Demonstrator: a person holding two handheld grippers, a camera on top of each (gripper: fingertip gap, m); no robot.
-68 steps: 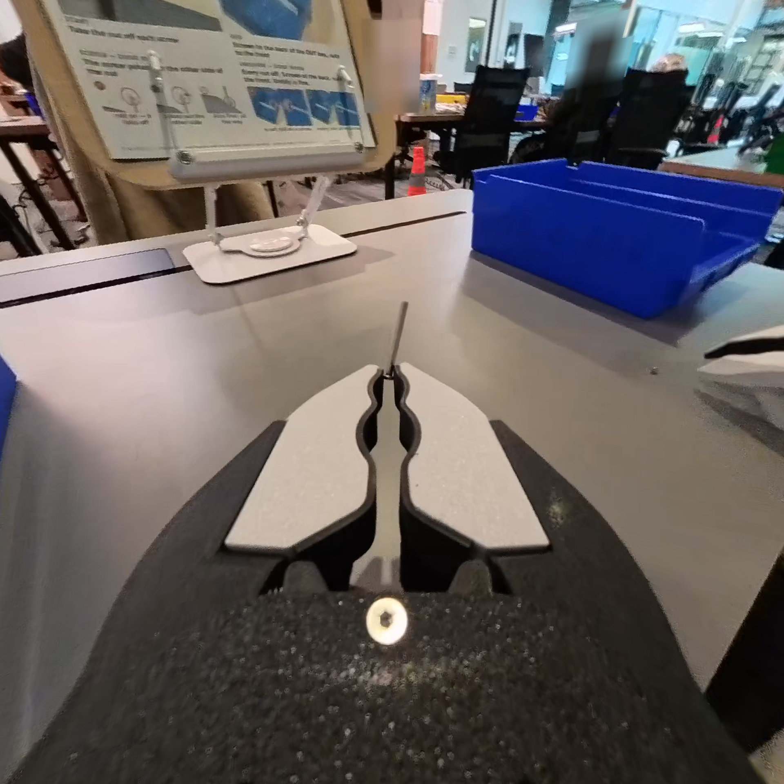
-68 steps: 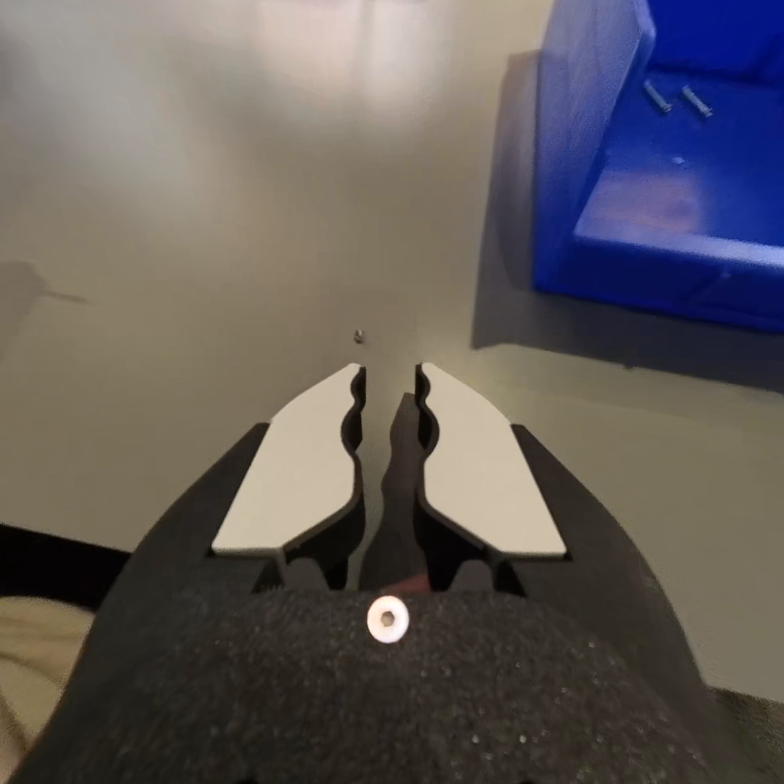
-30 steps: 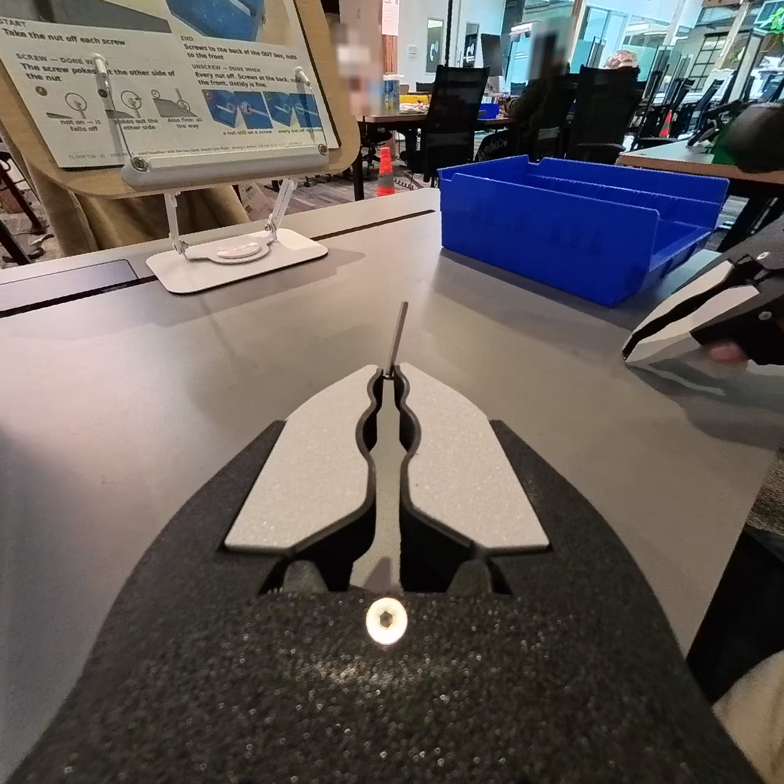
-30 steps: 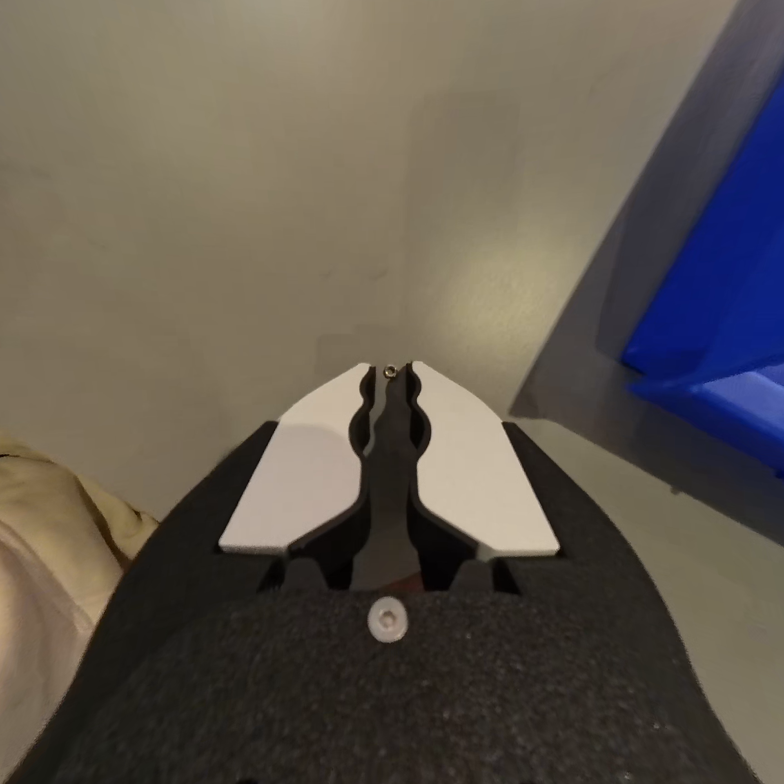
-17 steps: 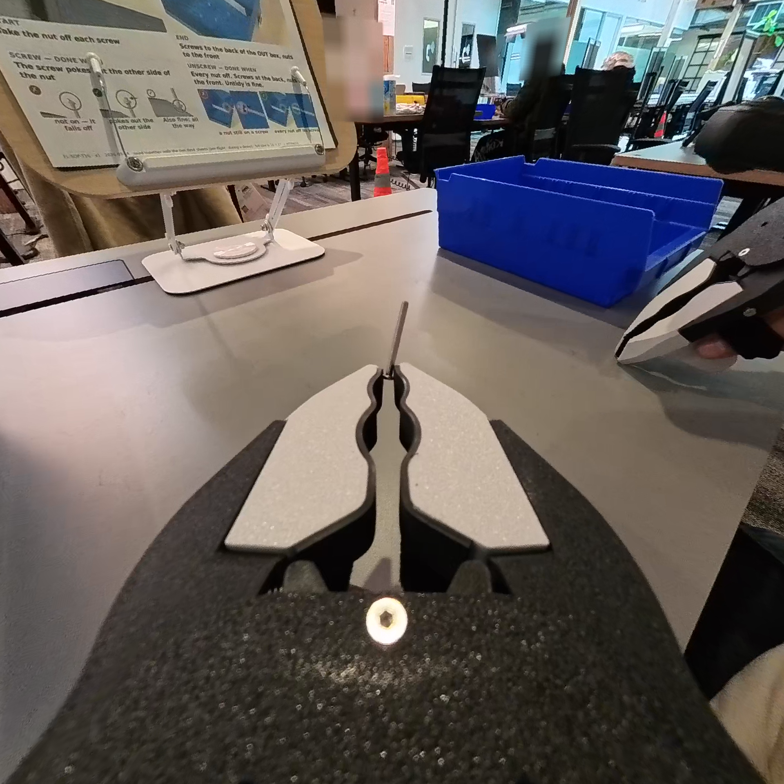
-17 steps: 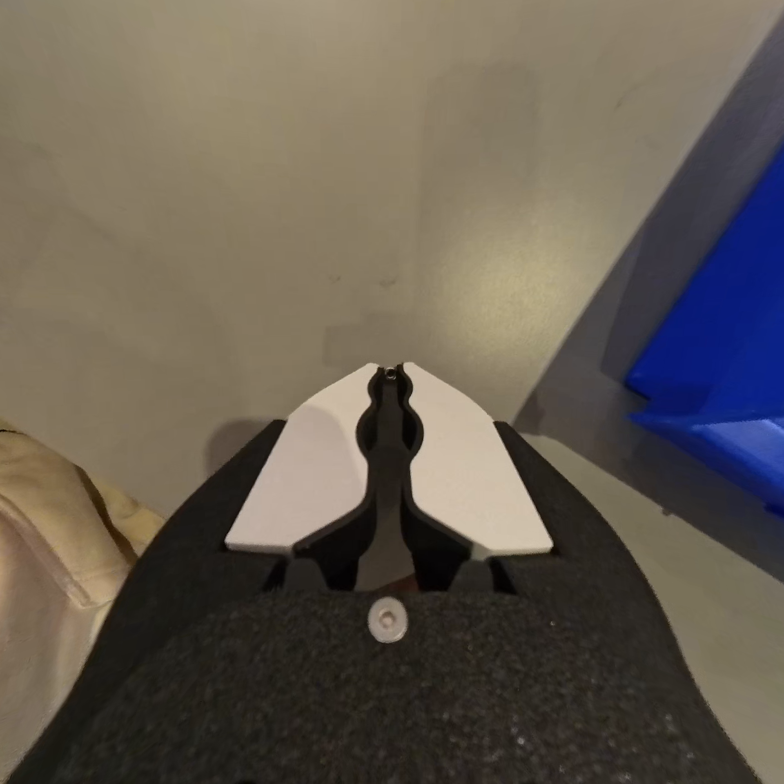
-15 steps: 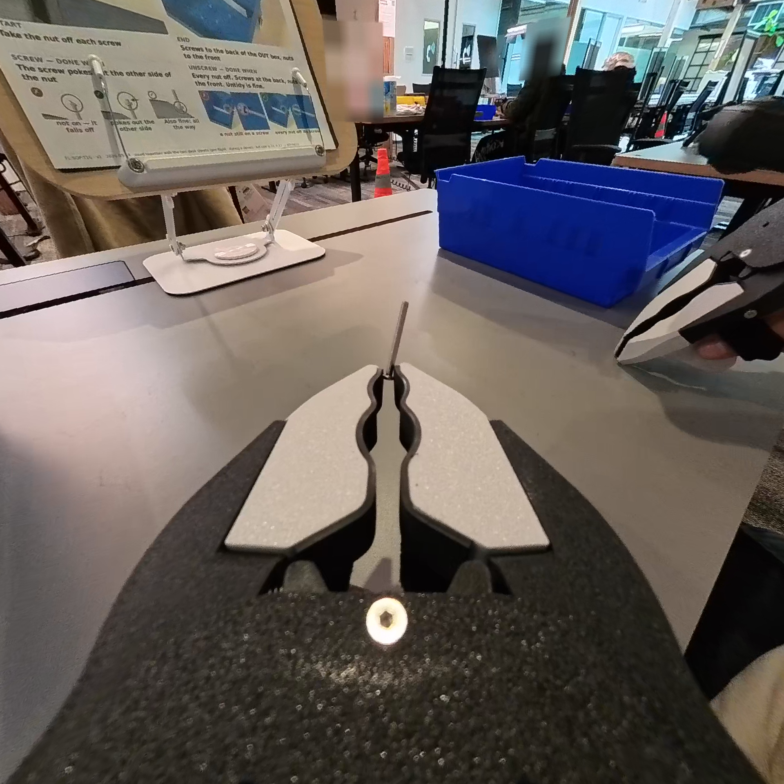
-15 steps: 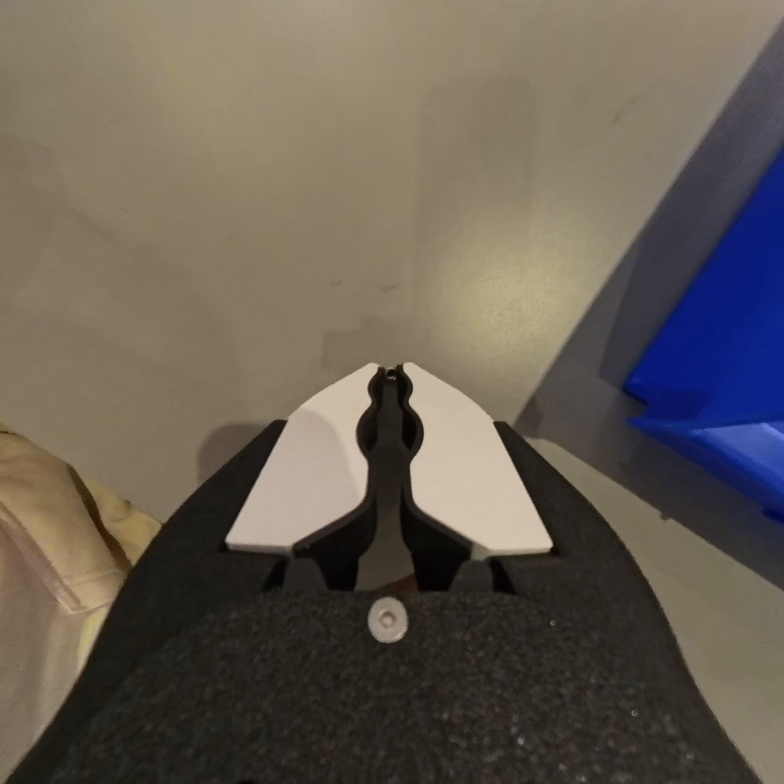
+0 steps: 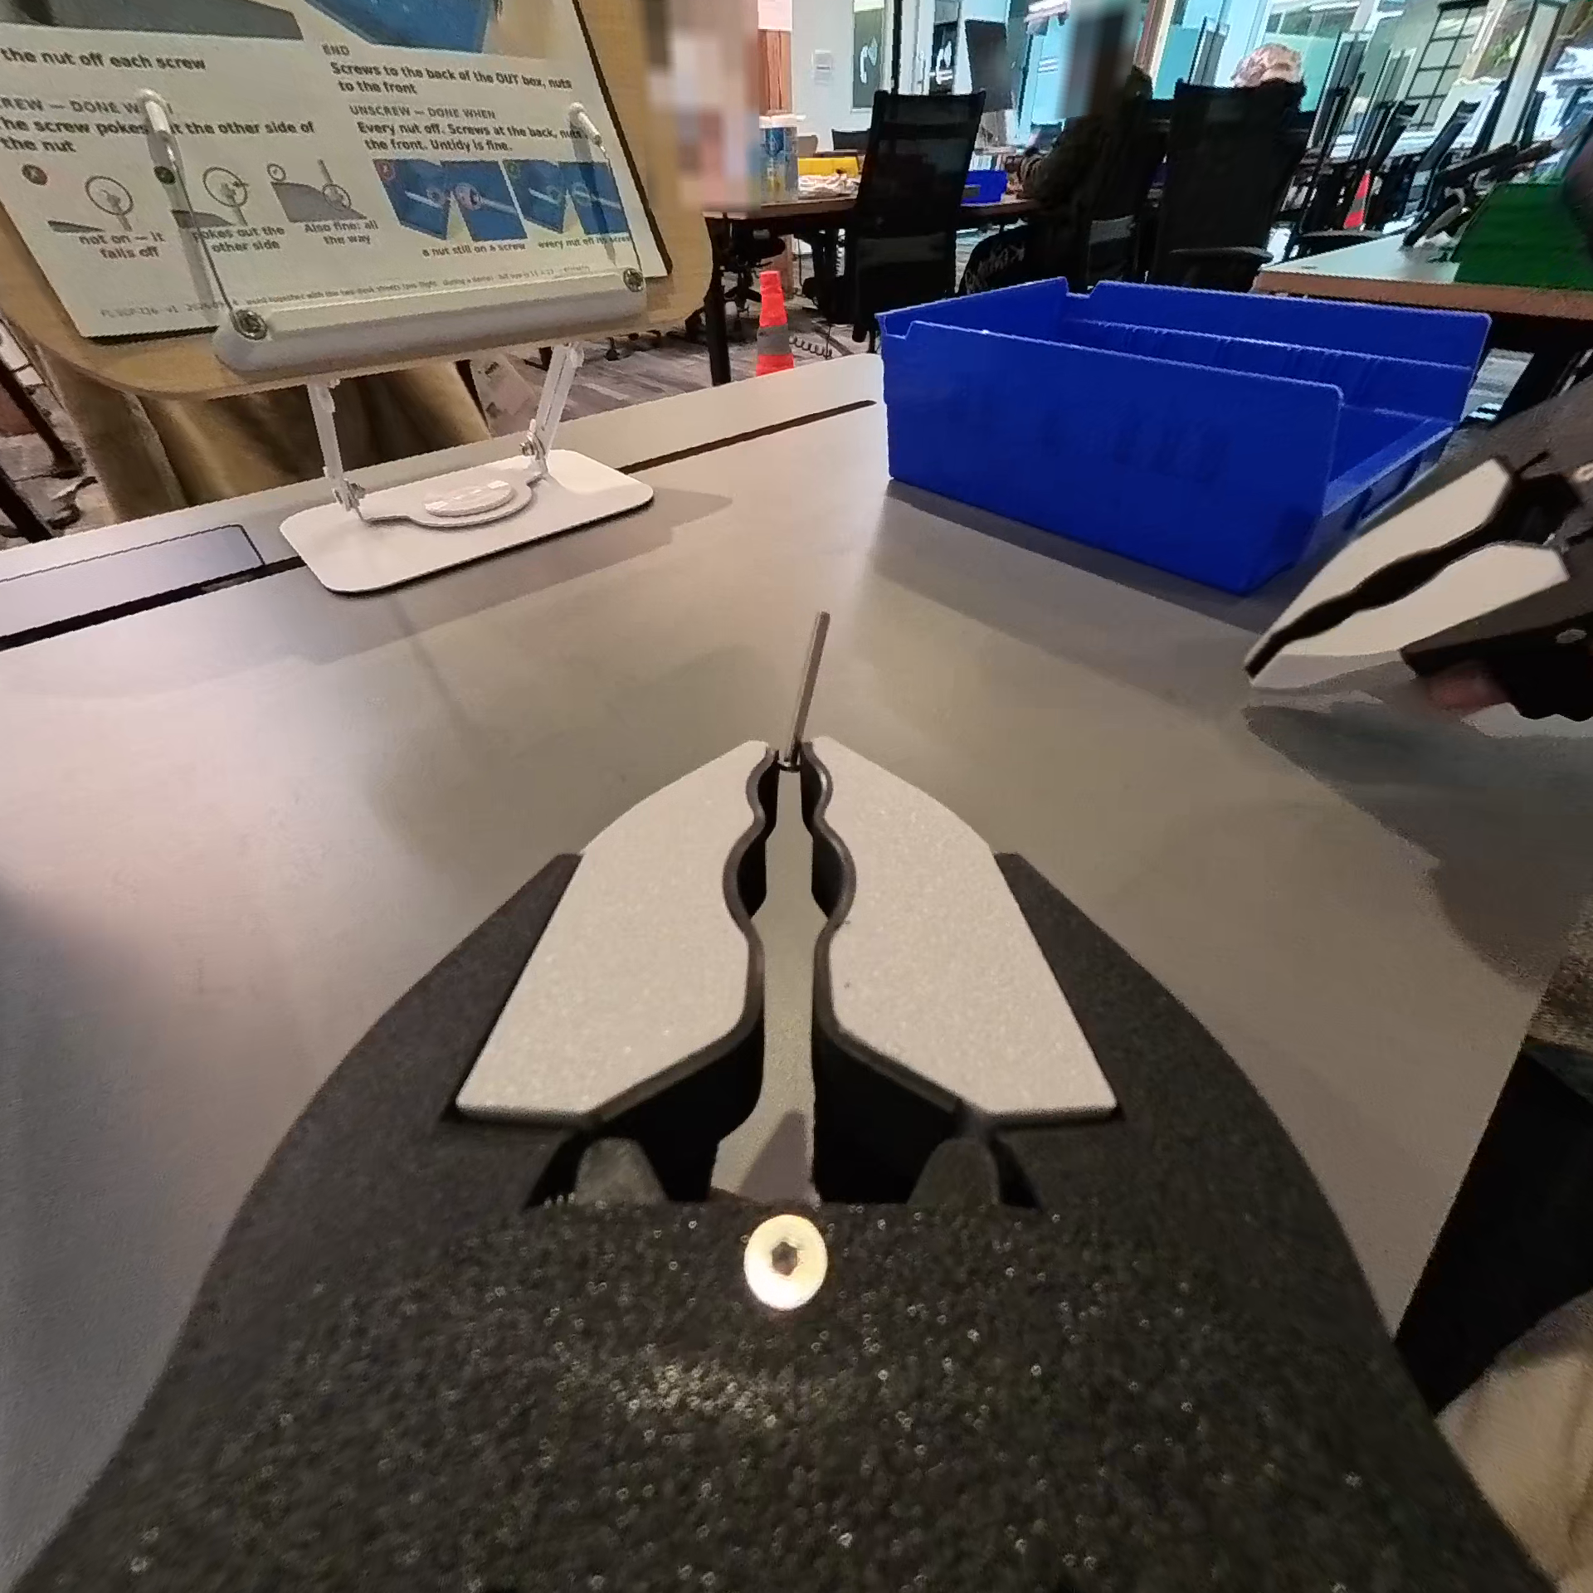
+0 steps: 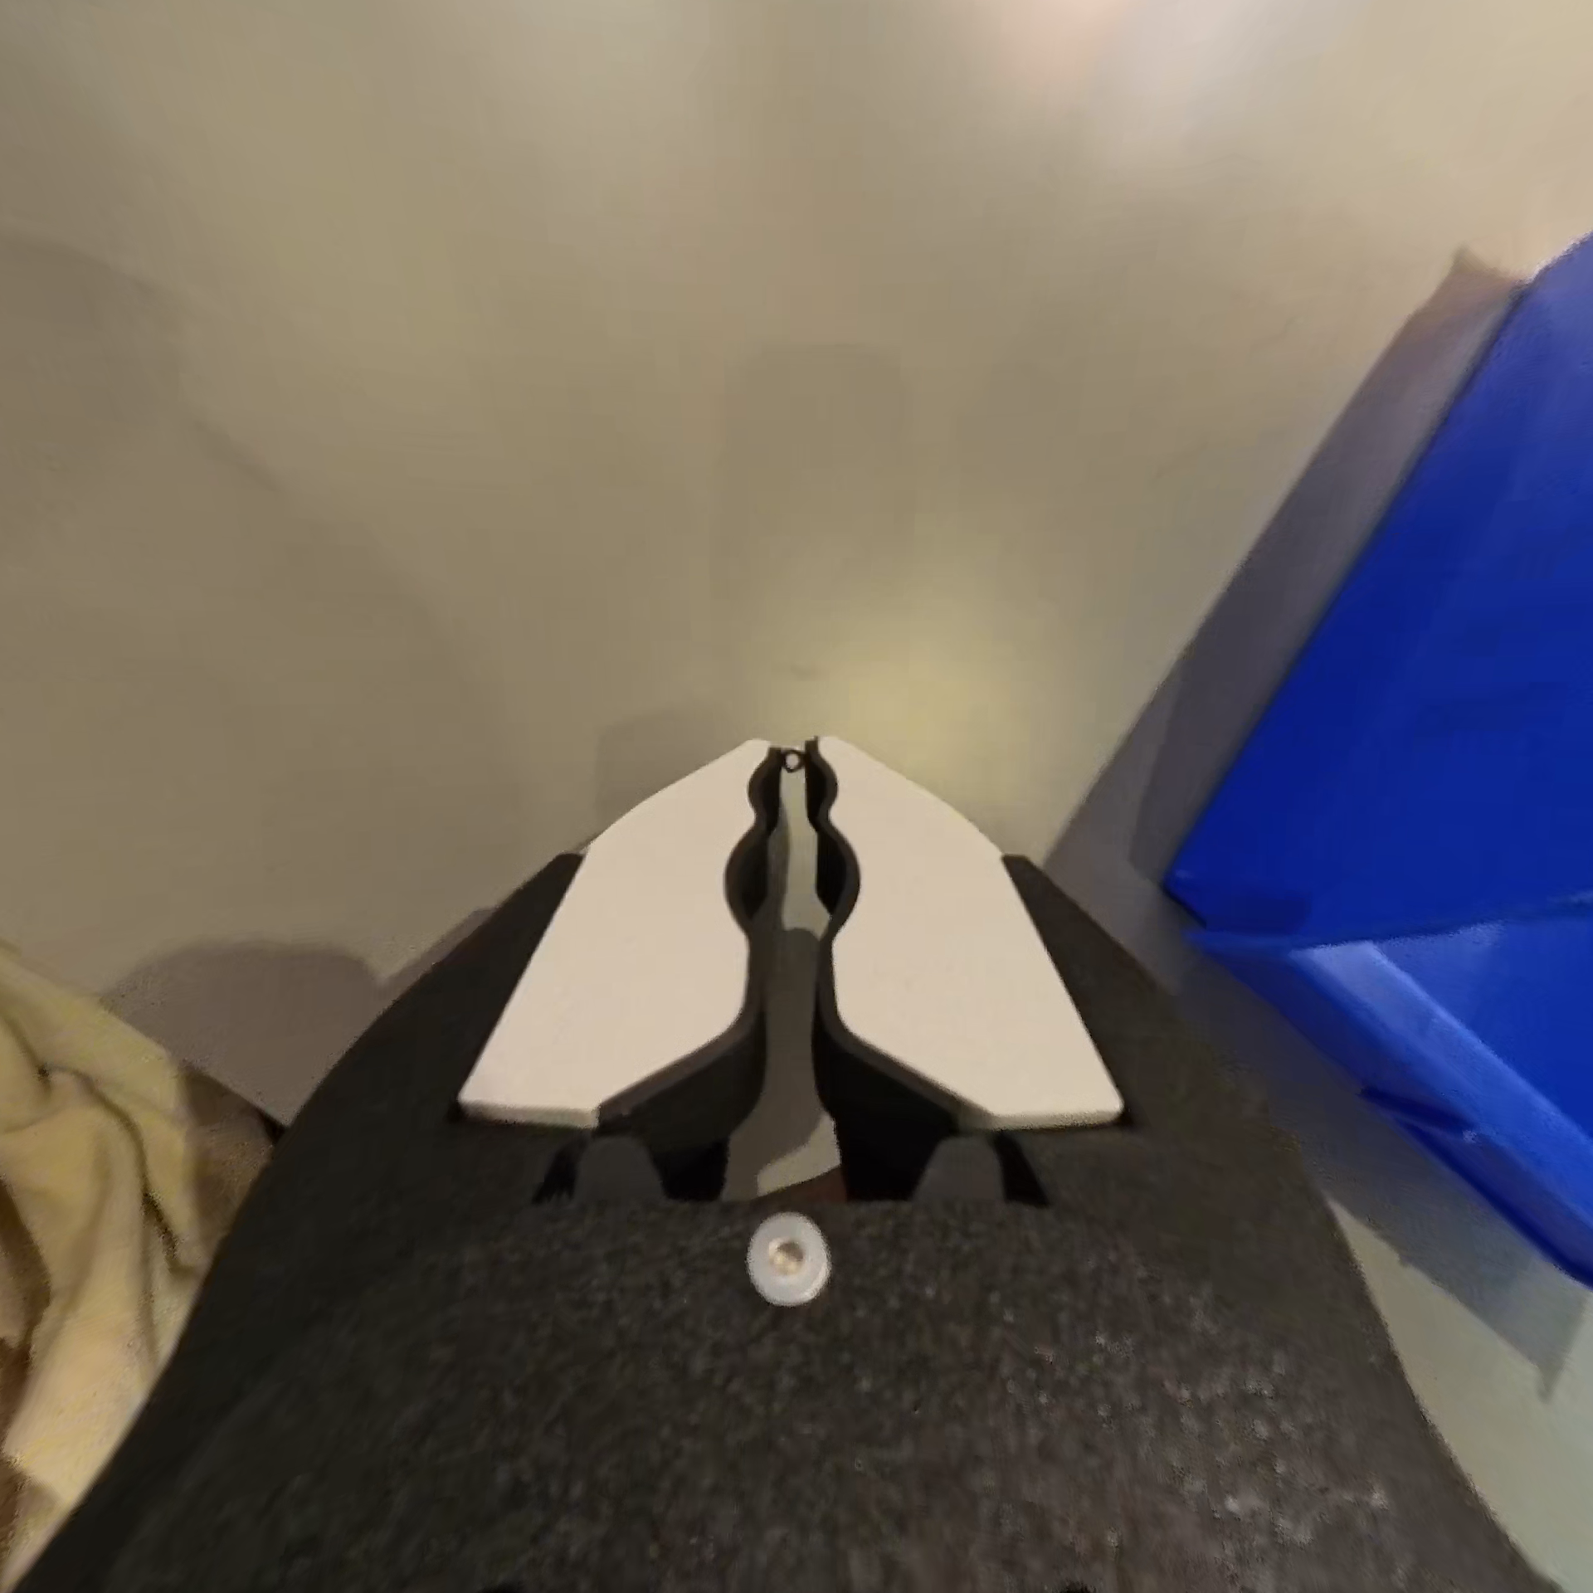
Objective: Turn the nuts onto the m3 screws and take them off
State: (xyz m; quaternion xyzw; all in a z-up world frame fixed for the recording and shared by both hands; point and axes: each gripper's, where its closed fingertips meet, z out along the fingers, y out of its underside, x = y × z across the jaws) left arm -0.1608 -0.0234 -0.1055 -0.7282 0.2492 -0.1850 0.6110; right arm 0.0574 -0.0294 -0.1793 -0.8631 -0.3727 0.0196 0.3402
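My left gripper [image 9: 791,752] is shut on the head end of a thin silver screw [image 9: 810,681], which sticks forward and up over the grey table [image 9: 431,707]. My right gripper [image 10: 795,748] is shut on a tiny dark nut [image 10: 792,759] pinched at its very tips, above the table. The right gripper also shows in the left wrist view [image 9: 1258,668] at the right edge, tips pointing left, lifted off the table and well to the right of the screw.
A blue divided bin [image 9: 1164,448] stands at the back right of the table; its wall shows in the right wrist view [image 10: 1422,690]. A white stand with an instruction sheet [image 9: 345,215] is at the back left. Cream cloth [image 10: 78,1164] lies at the lower left.
My right gripper closed on the nut lying on the table and has lifted it. The left gripper kept holding the screw and barely moved.
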